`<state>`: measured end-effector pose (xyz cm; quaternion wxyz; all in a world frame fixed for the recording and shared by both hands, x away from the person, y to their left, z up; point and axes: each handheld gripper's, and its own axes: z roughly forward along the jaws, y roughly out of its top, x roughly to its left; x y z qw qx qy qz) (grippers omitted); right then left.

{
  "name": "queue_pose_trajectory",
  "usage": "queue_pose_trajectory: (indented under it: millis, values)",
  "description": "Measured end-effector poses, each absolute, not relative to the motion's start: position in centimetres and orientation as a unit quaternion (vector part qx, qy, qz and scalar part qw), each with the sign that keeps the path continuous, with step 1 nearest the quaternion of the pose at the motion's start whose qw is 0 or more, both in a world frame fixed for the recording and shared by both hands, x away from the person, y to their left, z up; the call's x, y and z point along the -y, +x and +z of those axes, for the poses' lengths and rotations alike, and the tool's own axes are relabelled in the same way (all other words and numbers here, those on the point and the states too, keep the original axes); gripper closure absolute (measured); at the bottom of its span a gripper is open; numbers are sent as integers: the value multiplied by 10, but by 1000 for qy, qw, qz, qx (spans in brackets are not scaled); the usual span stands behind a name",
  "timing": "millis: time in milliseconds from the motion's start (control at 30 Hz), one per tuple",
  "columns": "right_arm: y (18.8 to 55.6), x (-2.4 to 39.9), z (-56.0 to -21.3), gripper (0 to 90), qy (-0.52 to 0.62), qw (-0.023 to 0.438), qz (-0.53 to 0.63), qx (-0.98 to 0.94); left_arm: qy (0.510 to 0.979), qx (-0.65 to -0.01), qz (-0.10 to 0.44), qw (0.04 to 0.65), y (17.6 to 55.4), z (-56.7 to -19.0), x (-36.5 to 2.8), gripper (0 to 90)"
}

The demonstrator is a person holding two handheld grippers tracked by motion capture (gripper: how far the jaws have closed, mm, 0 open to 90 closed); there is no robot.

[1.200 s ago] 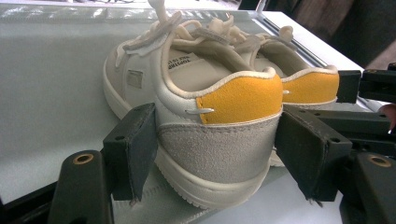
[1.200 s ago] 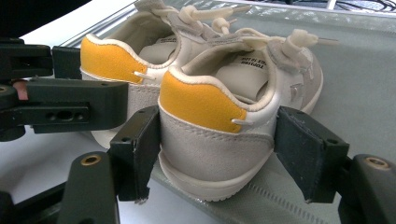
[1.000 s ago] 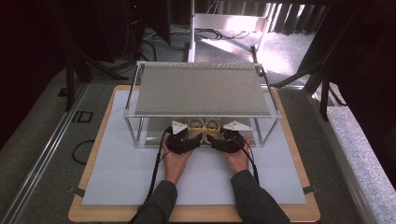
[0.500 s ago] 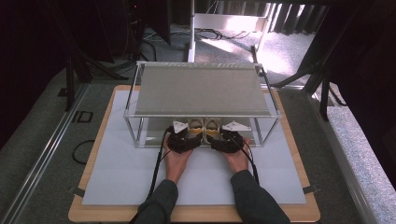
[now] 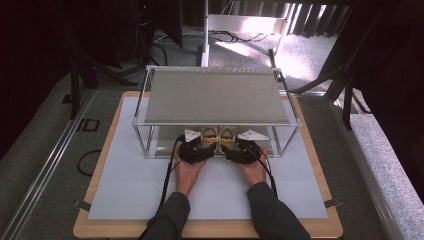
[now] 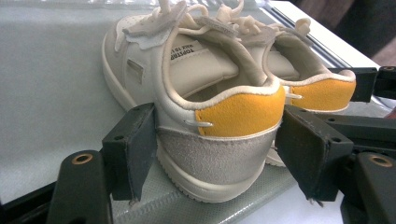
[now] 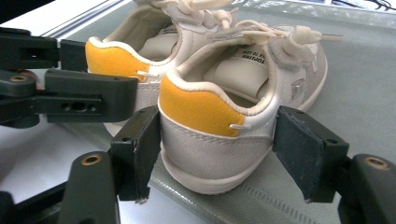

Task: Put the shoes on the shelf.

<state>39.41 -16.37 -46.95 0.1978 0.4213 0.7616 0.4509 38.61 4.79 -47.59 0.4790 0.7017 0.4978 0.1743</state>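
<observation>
A pair of small cream sneakers with yellow heel patches stands side by side on the lower shelf of a metal rack [image 5: 150, 137], heels toward me. My left gripper [image 6: 217, 158] has its pads against both sides of the left shoe's heel [image 6: 233, 116]. My right gripper [image 7: 217, 154] clasps the right shoe's heel [image 7: 201, 112] the same way; its jaws have just been opening slightly with the heel still between them. In the high view the left gripper [image 5: 202, 146] and right gripper [image 5: 235, 147] sit at the shelf's front edge, behind the left shoe [image 5: 210, 135] and the right shoe [image 5: 227, 135].
The rack's upper mesh panel [image 5: 215, 95] overhangs the shoes, close above the grippers. The rack stands on a pale mat [image 5: 135, 185] over a wooden board [image 5: 80, 230]. Vertical posts [image 5: 277, 142] flank the opening. Dark stands and cables surround the table.
</observation>
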Motion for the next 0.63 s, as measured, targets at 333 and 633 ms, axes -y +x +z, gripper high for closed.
queue_pose_trajectory:
  millis: [333, 633]
  values:
    - [365, 177, -460, 271, 421, 215, 452, -756, 708, -476, 161, 496, 352, -469, -66, 223]
    - [331, 203, -457, 279, 403, 223, 442, -770, 735, -457, 175, 469, 316, -470, -96, 236]
